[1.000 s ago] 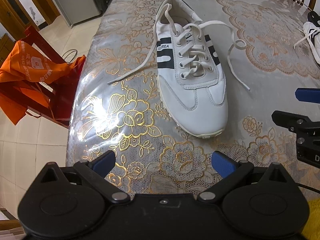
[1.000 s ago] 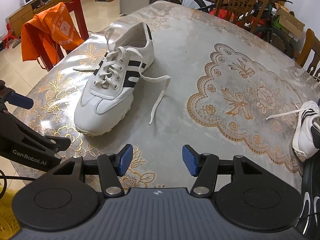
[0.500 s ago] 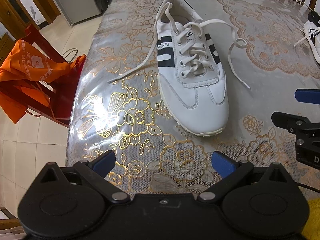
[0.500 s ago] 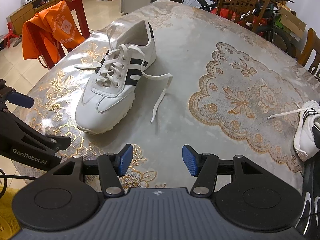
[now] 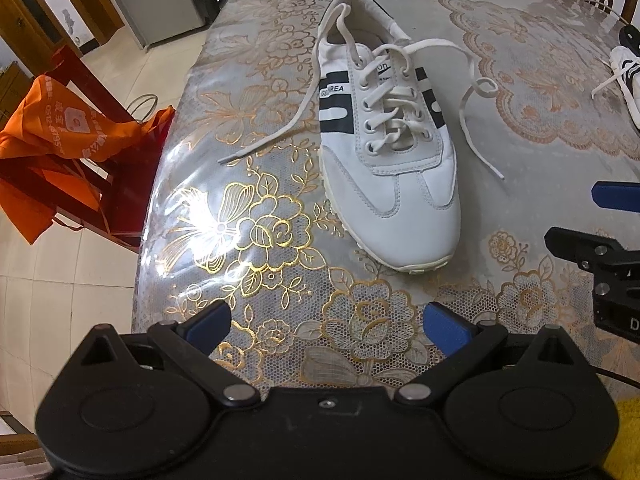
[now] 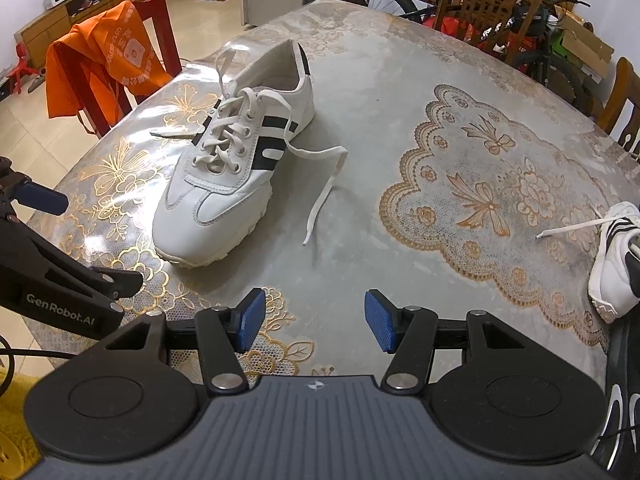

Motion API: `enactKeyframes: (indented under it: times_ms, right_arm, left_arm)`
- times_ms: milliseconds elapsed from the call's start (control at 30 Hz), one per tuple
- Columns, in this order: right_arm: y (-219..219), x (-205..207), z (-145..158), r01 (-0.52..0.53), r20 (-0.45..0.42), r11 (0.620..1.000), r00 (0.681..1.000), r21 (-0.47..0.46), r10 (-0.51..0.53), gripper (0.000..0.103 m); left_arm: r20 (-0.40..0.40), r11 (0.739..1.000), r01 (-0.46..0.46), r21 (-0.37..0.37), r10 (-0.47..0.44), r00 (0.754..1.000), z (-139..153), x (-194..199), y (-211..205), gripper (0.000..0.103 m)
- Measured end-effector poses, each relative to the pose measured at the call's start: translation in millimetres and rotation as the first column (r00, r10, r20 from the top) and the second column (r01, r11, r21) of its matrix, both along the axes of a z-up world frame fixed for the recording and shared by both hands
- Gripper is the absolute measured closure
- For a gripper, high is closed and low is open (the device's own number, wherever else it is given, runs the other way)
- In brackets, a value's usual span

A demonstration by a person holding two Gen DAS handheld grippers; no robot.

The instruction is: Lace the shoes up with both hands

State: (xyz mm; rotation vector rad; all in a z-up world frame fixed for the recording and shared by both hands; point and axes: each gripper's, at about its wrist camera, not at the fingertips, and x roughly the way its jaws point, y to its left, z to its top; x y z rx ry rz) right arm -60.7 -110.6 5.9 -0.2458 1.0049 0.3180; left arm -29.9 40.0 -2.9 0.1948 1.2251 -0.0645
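Nothing has moved since earlier frames: your white shoe (image 5: pixel 384 152) stays upper centre, laces (image 6: pixel 320 192) loose. Your left gripper (image 5: pixel 326 322) and right gripper (image 6: pixel 312 320) gape empty (bottom of frame).

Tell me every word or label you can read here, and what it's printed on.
"GenRobot.AI": on the left gripper's arm.
"REA", first letters unclear: on the shoe's side stripe.
"on": on the shoe's tongue, partly hidden.
Orange bag: white print, too blurred to read.

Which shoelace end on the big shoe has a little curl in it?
The lace end on the shoe's right side, toward the second shoe; the other end runs straight.
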Motion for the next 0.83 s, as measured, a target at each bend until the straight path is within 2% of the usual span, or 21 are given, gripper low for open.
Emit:
enactKeyframes:
  times_ms: [500, 733, 833]
  right_arm:
    - [2.1, -1.7, 0.2, -0.001, -0.001, 1.000, 1.000, -0.011, 0.001, 0.045]
    - [2.2, -2.0, -0.5, 0.007, -0.004, 1.000, 1.000, -0.013, -0.007, 0.045]
    - [2.0, -2.1, -0.5, 0.010, -0.004, 1.000, 1.000, -0.013, -0.010, 0.045]
  left_arm:
    - [0.049, 1.000, 0.016, 0.003, -0.016, 0.999, 5.3, -1.8, -1.1, 0.001]
    - [0.146, 0.997, 0.013, -0.078, -0.001, 0.989, 17.3, -4.9, 5.8, 0.000]
    - [0.141, 0.995, 0.013, -0.103, 0.002, 0.990, 17.3, -3.2, 8.0, 0.000]
